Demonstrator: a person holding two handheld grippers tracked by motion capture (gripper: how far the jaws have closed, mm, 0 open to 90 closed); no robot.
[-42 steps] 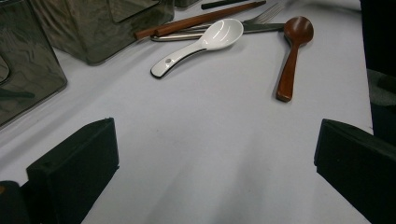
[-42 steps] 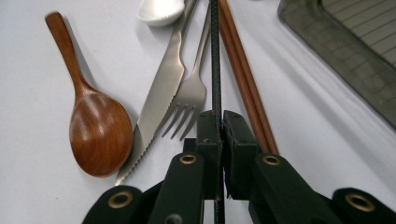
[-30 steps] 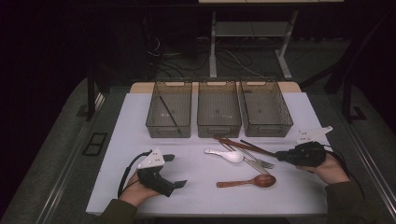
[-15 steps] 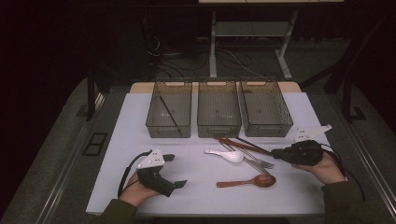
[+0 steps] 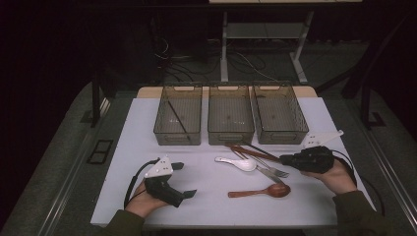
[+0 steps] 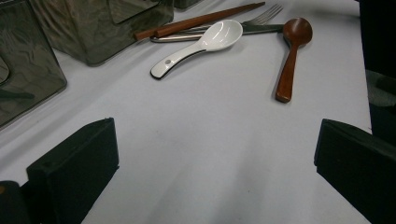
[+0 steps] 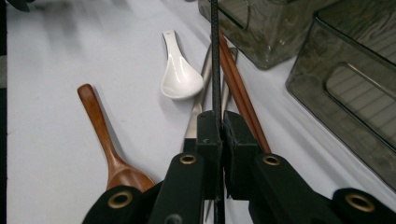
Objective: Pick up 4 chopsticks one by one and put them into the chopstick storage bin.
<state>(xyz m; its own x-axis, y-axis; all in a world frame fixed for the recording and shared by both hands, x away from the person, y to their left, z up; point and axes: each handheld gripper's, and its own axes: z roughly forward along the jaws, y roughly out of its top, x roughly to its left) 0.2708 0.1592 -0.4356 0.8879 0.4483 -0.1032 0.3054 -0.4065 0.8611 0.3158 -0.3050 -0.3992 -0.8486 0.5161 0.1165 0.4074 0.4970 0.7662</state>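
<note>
Three bins (image 5: 231, 120) stand in a row. Loose cutlery: one white spoon (image 5: 237, 163), one wooden spoon (image 5: 260, 191), one fork (image 5: 269, 169), and two brown chopsticks (image 5: 246, 150). Two black chopsticks: one binned (image 5: 176, 118), one gripped (image 7: 215, 60).

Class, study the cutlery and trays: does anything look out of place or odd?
Nothing is damaged or spilled. The cutlery lies in a crossed heap outside the trays, and one dark chopstick rests alone in the left tray.

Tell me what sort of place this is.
Probably a lab or workshop bench set up for cutlery sorting, not a kitchen: a white table sheet holds three smoky clear plastic bins in a row, cables trail over the dark floor behind, and a metal-legged stand rises beyond.
</note>
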